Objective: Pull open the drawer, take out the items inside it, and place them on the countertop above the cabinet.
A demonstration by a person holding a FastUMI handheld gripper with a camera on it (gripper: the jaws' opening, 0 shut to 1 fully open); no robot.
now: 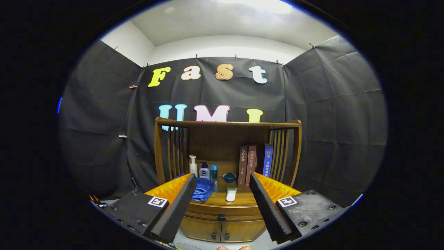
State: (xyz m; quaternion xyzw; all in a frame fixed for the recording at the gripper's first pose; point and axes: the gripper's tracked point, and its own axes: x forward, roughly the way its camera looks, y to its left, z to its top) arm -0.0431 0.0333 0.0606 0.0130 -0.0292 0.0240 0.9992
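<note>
The gripper [221, 205], fingers spread wide apart and empty, is being held facing the closed drawer [220, 210] below the crowded countertop [218, 198], whose small knob [221, 218] is easily missed.

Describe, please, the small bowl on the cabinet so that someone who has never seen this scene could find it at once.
Beyond the open gripper stands a wooden cabinet with a slatted back. On its countertop, a row of bottles stands beside upright books. The bowl sits between them: small, round, dark blue, the only low, squat thing in that row.
</note>
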